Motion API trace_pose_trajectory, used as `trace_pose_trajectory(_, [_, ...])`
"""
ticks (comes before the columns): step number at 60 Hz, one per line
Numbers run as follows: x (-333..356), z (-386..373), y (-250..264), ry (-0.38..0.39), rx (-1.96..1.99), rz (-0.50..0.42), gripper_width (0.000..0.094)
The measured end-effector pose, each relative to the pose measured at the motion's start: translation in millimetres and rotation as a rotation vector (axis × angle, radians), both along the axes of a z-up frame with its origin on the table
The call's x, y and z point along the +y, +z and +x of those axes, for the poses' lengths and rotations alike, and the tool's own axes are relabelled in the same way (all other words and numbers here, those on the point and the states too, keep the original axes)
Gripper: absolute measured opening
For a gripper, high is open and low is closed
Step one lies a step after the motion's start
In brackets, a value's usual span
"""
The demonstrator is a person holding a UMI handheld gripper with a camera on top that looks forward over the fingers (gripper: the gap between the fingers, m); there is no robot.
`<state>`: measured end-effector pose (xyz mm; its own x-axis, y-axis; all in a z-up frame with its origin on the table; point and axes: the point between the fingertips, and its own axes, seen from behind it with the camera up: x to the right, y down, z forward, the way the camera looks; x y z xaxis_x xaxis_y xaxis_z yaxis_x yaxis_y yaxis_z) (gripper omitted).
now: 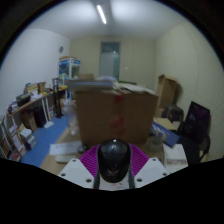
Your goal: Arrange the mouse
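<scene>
mouse (114,160) is sitting right between my jaws, a dark rounded thing with a shiny top. the purple pads (93,160) come up on either side of it and look like they're pressing against its flanks, so i'd say the gripper (114,168) is clamped on it at a fairly narrow width. it's lifted well up off everything else, nothing is visibly under it.

beyond the mouse there's a big cardboard box (115,113) straight ahead, with what looks like a second one stacked or leaning behind it. the surface (62,156) shows below, at its near edge, with some white papers (65,150) lying towards its left side and more pale stuff at the right edge that i can't make out.

off to the left there's a long desk (35,105) along the wall piled with clutter, too small to name. to the right a dark chair (197,122) stands near another brown box (165,92). a door (110,62) is in the far wall and a strip light (102,14) is on the ceiling.
</scene>
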<state>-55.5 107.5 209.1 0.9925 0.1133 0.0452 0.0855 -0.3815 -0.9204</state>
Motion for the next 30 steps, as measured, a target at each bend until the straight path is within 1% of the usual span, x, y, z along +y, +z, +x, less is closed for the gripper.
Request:
trace_pose_trajectory(4, [13.5, 40.5, -50.6, -0.022, 0.02, -0.068, 0.0387])
trace_pose_trajectory(6, [19.4, 53.0, -85.0, -0.034, 0.034, -0.11, 0.0388])
trace_pose_trajectory(10, [20.4, 78.0, -137.9, -0.056, 0.02, -0.185, 0.0386])
trace_pose_trajectory(16, [20.3, 93.6, -193.1, -0.071, 0.011, -0.247, 0.0389])
trace_pose_trajectory(20, [16.7, 95.7, -220.2, -0.068, 0.01, -0.285, 0.0393])
trace_pose_trajectory(21, [15.6, 95.8, -225.1, -0.064, 0.011, -0.278, 0.0437])
trace_pose_trajectory(22, [21.0, 95.5, -222.2, -0.065, 0.016, -0.245, 0.0396])
trace_pose_trajectory(23, [19.8, 95.8, -223.7, -0.066, 0.015, -0.25, 0.0437])
trace_pose_trajectory(24, [20.0, 95.7, -223.6, -0.069, 0.021, -0.244, 0.0417])
trace_pose_trajectory(28, [19.5, 96.4, -220.8, -0.076, 0.034, -0.266, 0.0511])
trace_pose_trajectory(30, [18.8, 97.1, -221.4, -0.076, 0.033, -0.283, 0.0535])
